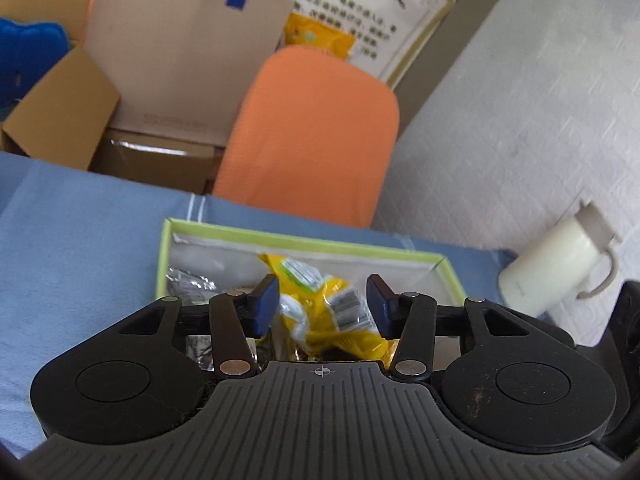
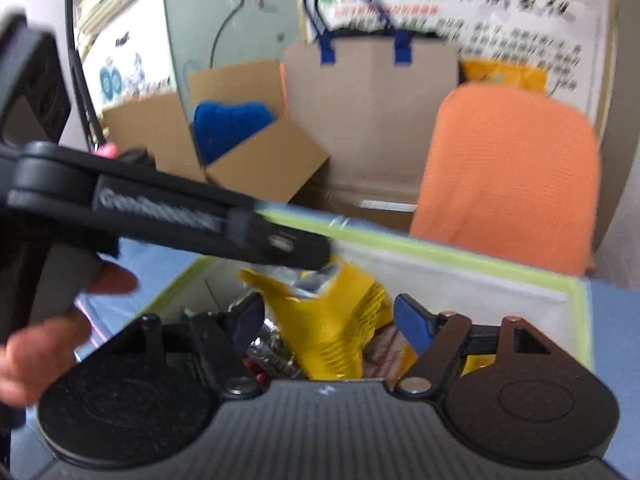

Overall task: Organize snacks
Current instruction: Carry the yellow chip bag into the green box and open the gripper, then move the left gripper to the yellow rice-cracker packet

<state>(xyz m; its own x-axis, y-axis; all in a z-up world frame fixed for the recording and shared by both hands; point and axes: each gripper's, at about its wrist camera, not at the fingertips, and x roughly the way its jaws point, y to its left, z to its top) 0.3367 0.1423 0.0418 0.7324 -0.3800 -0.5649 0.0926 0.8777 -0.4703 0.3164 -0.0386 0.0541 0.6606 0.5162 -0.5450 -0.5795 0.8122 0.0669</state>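
Observation:
A green-rimmed storage box (image 1: 304,242) stands on the blue cloth and holds snack packets. A yellow snack bag (image 1: 320,304) lies in it, with a silver foil packet (image 1: 188,282) to its left. My left gripper (image 1: 323,308) is open above the box, its blue pads on either side of the yellow bag without touching it. In the right wrist view the same box (image 2: 576,292) and a crumpled yellow bag (image 2: 332,320) show. My right gripper (image 2: 332,322) is open over the box, with the yellow bag between its fingers. The left gripper's body (image 2: 168,212) crosses this view at the left.
A cream mug (image 1: 556,264) lies on its side at the right of the box. An orange chair back (image 1: 316,132) stands behind the table. Cardboard boxes (image 1: 60,112) and a brown paper bag with blue handles (image 1: 180,48) are behind. A hand (image 2: 44,340) holds the left gripper.

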